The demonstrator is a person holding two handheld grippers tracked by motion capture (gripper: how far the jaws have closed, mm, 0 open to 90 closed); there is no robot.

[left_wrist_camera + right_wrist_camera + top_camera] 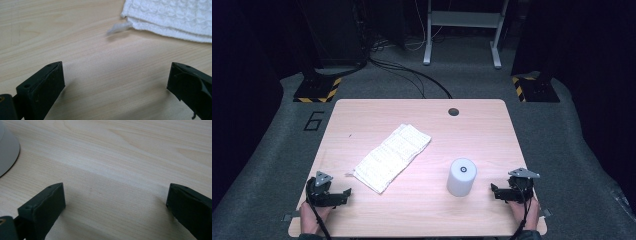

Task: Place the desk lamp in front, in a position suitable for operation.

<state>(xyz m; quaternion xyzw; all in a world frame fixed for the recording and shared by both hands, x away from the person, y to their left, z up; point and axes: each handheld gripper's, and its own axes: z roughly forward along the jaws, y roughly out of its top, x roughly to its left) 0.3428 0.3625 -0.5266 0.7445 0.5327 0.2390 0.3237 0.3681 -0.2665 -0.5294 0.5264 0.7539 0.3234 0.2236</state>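
Towel [393, 157] — white, waffle-textured, folded flat; both grippers' fingers wide apart, empty.

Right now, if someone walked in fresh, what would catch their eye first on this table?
Probably the white folded towel, lying slantwise left of the middle of the wooden table, and the pale upright cylinder standing right of the middle near the front. Next, the left gripper and right gripper resting at the front corners, jaws open and empty, pointing inward.
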